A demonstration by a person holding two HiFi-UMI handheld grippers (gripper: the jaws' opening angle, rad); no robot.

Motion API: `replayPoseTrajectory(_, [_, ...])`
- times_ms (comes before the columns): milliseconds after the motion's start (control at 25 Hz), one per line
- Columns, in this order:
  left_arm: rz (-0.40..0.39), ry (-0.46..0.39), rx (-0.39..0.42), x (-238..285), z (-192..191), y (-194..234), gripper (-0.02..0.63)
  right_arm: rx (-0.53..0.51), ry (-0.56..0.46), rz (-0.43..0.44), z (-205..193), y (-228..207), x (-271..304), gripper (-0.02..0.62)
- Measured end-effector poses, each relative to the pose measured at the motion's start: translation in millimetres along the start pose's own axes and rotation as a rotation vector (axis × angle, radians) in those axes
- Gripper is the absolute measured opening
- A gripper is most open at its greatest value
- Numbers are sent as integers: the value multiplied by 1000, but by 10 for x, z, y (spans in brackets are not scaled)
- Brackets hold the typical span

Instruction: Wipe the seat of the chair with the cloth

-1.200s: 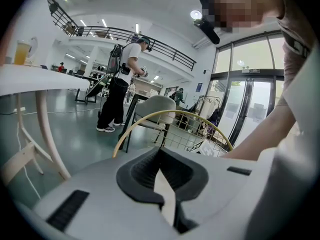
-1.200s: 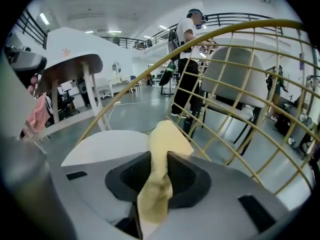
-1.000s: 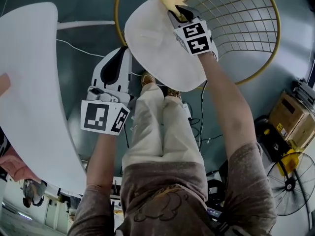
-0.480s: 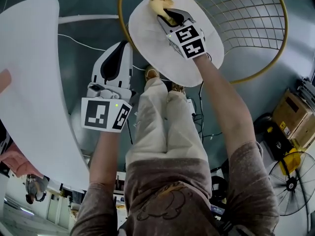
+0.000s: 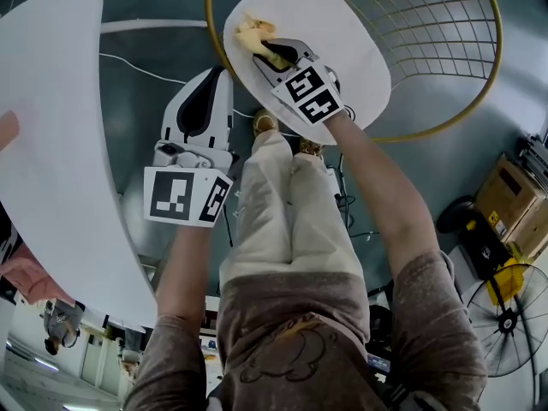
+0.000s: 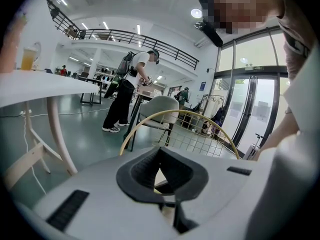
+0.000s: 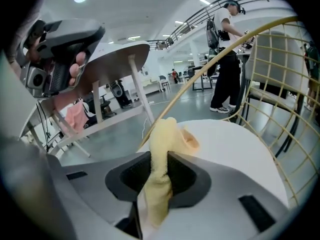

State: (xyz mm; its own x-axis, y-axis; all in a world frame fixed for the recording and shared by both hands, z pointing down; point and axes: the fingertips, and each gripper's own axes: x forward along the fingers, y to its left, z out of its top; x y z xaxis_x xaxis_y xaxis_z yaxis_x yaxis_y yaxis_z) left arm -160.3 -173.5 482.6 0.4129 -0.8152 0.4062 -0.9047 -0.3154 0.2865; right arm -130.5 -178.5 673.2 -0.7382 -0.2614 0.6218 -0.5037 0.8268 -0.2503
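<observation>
Cloth: yellow, soft, light and limp. It is pinched at a fold by the right tool, whose jaws are pressed onto it. The free end is bunched ahead of the tips and laid on the far-left part of the white seat, close to the gold rim.

Seat looks smooth and hard, so low drag is expected. Cloth may roll under if pressure is uneven. Grip pt. is best kept near the bunched end w/ short overhang.

Left tool: jaws pressed together, nothing between. It is held off the seat at near-left, beside the bench.
</observation>
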Motion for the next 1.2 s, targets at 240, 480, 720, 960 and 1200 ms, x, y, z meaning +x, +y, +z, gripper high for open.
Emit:
replayPoseTrajectory(240, [3, 2, 4, -51, -18, -53, 9, -4, 12, 78, -132, 355, -27, 114])
replayPoseTrajectory(480, [6, 0, 10, -83, -16, -83, 9, -21, -2, 87, -134, 446, -95, 114])
replayPoseTrajectory(720, [2, -4, 10, -128, -18, -159, 9, 49, -96, -21, 131, 49, -364, 114])
replayPoseTrajectory(960, [-12, -6, -4, -135, -111, -216, 9, 67, -144, -135, 197, -422, -687, 114])
replayPoseTrajectory(1200, [-21, -2, -14, -147, -276, -161, 9, 42, -118, -240, 13, -860, -909, 114])
